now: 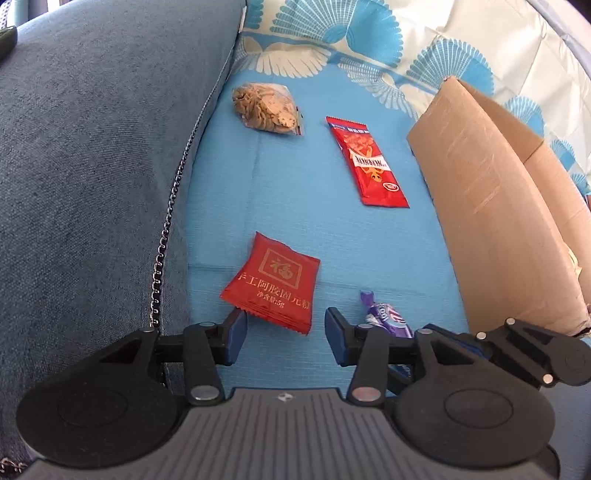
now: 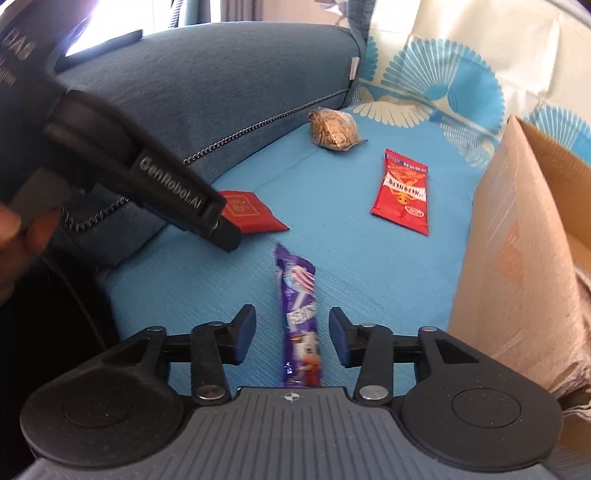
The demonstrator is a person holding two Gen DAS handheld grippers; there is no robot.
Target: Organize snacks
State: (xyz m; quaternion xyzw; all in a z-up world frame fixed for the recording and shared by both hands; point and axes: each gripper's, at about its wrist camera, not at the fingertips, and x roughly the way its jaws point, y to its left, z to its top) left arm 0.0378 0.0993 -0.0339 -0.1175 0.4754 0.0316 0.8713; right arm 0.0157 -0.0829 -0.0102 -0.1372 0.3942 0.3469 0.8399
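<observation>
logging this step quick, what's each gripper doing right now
Left gripper: open, holding nothing, near edge of the square red packet between its fingers.
Right gripper: open, holding nothing, fingers either side of the purple snack bar.

Both grippers are black plastic: the left gripper (image 1: 286, 334) and right gripper (image 2: 291, 334) carry blue finger pads (image 2: 246, 338) and silver rivets. Behind each claw sits a ribbed grey base.

Ahead of your tongs runs a blue seat cover (image 1: 295, 192); left of them rises a grey-blue sofa cushion (image 1: 103, 147) with zip. Beyond, fan-patterned fabric (image 1: 332, 33). Bright window light (image 2: 92, 22) upper left.
</observation>
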